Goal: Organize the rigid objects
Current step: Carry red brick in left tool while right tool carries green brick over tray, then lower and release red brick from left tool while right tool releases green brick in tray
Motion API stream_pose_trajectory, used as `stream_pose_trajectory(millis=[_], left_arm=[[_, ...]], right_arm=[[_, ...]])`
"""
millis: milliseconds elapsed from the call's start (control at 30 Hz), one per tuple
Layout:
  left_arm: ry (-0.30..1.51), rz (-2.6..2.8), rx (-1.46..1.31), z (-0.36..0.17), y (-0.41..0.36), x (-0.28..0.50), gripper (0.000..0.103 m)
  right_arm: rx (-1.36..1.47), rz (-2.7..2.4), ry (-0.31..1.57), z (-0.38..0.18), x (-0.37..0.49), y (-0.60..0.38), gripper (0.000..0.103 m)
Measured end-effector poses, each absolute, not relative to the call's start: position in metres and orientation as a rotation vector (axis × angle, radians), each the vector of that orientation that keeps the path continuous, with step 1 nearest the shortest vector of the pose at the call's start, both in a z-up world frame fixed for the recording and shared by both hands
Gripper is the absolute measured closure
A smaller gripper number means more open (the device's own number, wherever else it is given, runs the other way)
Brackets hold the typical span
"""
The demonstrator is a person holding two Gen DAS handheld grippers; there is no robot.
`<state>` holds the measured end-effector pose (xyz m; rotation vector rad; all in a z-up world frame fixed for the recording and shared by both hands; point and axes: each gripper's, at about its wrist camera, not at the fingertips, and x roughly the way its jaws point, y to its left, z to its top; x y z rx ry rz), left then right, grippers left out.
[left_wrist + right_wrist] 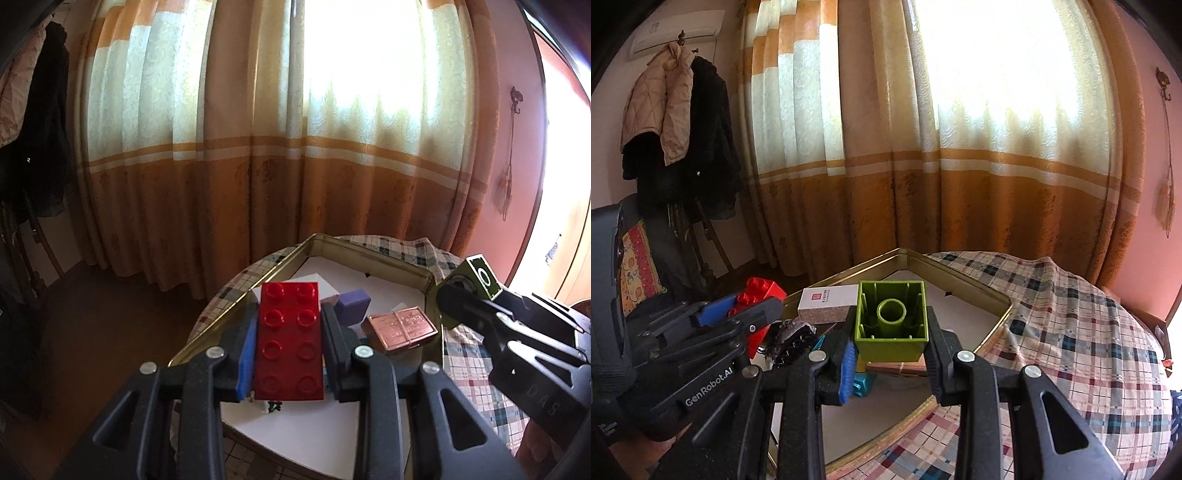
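Observation:
My left gripper (pixel 290 321) is shut on a red brick (pixel 290 343), studs up, held above the gold tin tray (pixel 369 254). It also shows at the left of the right wrist view (pixel 757 314). My right gripper (pixel 890 328) is shut on a green brick (pixel 891 321), hollow underside facing the camera, over the tray (pixel 993 325). The green brick shows at the right of the left wrist view (pixel 476 286). In the tray lie a purple block (pixel 352 304), a copper-coloured case (pixel 400 328), a white box (pixel 827 301) and a teal piece (pixel 862 382).
The tray sits on a round table with a plaid cloth (pixel 1071 314). Orange and cream curtains (pixel 923 147) hang behind. Coats (pixel 683 122) hang on a rack at the left. A dark crinkled thing (pixel 792 341) lies in the tray.

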<state>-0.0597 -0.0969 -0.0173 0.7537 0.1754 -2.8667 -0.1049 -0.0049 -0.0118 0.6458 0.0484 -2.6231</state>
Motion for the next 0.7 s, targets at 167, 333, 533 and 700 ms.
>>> stream_pose_trajectory(millis=[167,333,533,700], left_arm=[[0.168,-2.859,0.802,-0.018,-0.1,-0.067,0.072],[0.172,-2.859,0.882,-0.023,-0.102,-0.078,0.072],[0.193,-2.831,0.959,-0.03,-0.11,-0.084,0.072],[0.184,-2.824,0.999,-0.033,-0.111,-0.087,0.072]], right_arm=[[0.679,-2.614,0.032,-0.012,-0.116,-0.004,0.069],[0.746,-2.597,0.025,-0.017,-0.132,-0.007,0.069],[0.787,-2.546,-0.003,-0.02,-0.135,-0.014,0.069],[0.83,-2.507,0.045,-0.027,-0.138,-0.029,0.069]])
